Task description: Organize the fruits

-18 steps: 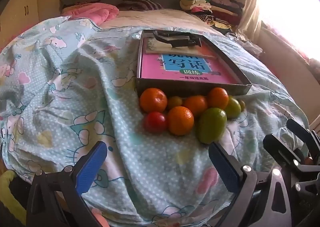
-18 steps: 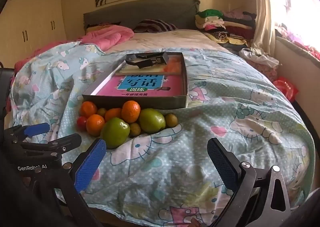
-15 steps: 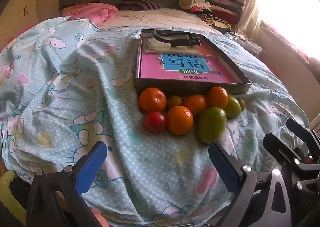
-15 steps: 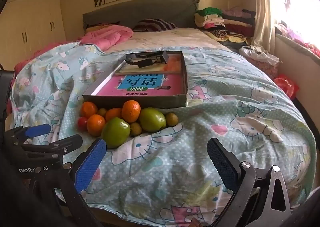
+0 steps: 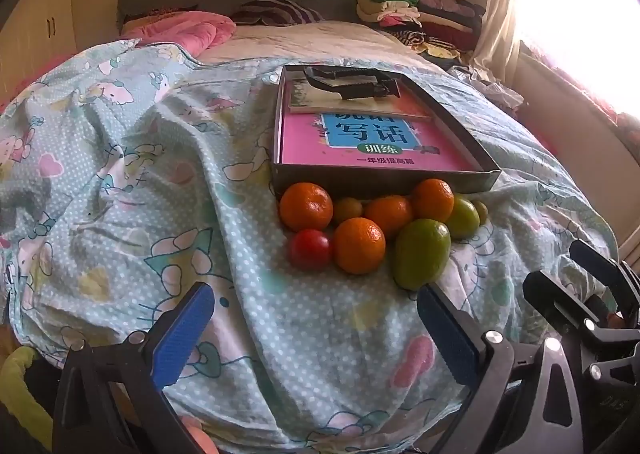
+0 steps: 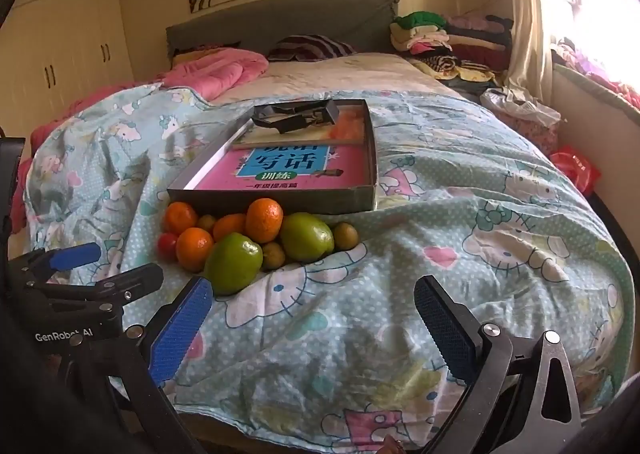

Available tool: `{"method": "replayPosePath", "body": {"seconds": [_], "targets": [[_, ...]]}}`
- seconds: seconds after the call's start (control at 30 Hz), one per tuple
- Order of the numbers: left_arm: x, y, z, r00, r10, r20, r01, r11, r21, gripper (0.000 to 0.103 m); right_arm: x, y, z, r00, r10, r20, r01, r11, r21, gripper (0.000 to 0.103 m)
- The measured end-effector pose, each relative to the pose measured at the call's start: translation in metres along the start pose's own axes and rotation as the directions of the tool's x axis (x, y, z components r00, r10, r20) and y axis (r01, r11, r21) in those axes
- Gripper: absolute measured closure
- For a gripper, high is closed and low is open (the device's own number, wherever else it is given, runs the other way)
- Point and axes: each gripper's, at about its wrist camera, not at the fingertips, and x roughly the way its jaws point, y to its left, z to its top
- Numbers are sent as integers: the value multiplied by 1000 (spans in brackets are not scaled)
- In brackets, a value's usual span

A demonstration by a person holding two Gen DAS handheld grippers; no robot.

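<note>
A pile of fruit lies on the bedspread against the front wall of a shallow cardboard tray (image 5: 384,175) (image 6: 280,201): several oranges (image 5: 359,245) (image 6: 264,220), a red tomato (image 5: 310,248) (image 6: 167,245), two big green fruits (image 5: 421,254) (image 6: 233,263) (image 6: 307,237) and small olive-green ones (image 6: 345,235). My left gripper (image 5: 316,328) is open and empty, just short of the pile. My right gripper (image 6: 310,324) is open and empty, right of the pile, its left pad near the front green fruit.
The tray holds a pink book (image 5: 372,141) and a black clip-like object (image 5: 352,81). The bedspread (image 5: 140,193) is wrinkled. A pink quilt (image 6: 216,69) lies by the headboard, folded clothes (image 6: 452,33) at the back right. The bed's edge is just under both grippers.
Both grippers have edged slightly forward toward the fruit pile. The jaws stay open and the fruit has not moved.
</note>
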Motion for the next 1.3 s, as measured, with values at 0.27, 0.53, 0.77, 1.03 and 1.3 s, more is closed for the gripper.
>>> {"method": "replayPosePath", "body": {"seconds": [0.27, 0.53, 0.77, 1.03, 1.3], "targets": [[-2, -1, 1, 1000, -3, -1, 3, 1000, 7, 1, 0, 1, 0, 1000, 5, -3, -5, 1000, -7, 2], [-3, -2, 1, 1000, -1, 4, 1, 1000, 8, 1, 0, 0, 0, 1000, -2, -1, 2, 1000, -13, 2], [-3, -2, 2, 1000, -1, 4, 1, 1000, 8, 1, 0, -1, 0, 1000, 0, -9, 0, 1000, -4, 2], [-5, -1, 3, 1000, 4, 9, -4, 1000, 6, 1, 0, -1, 0, 1000, 2, -10, -2, 1000, -1, 2], [-6, 0, 3, 1000, 1, 12, -1, 1000, 10, 1, -1, -1, 0, 1000, 1, -6, -1, 1000, -4, 2]]}}
